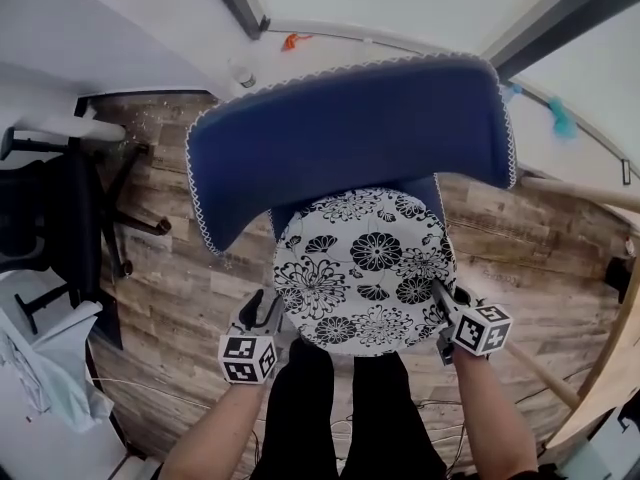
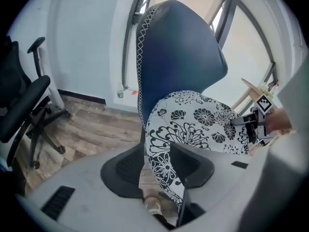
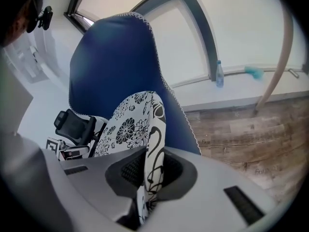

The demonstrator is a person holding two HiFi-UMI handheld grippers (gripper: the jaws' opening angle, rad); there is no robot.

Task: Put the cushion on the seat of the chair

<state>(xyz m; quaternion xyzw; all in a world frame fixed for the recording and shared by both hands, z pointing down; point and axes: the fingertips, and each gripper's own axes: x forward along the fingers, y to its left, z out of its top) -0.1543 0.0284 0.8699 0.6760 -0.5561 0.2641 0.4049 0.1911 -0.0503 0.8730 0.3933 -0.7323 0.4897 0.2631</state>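
Observation:
The round white cushion (image 1: 365, 268) with black flowers lies over the seat of the blue chair (image 1: 350, 133), its far edge at the backrest. My right gripper (image 1: 440, 293) holds the cushion's near right rim. In the right gripper view the right gripper (image 3: 152, 170) is shut on that thin rim of the cushion (image 3: 128, 124). My left gripper (image 1: 262, 308) is at the near left rim. In the left gripper view the left gripper (image 2: 157, 170) stands wide open, with the cushion (image 2: 193, 124) edge between the jaws and the pads clear of it.
A black office chair (image 1: 60, 218) stands to the left on the wood floor. Pale wooden rods (image 1: 590, 368) lean at the right. A bottle (image 3: 219, 76) stands on the window sill behind the chair. The person's dark legs (image 1: 350, 408) are just in front of the seat.

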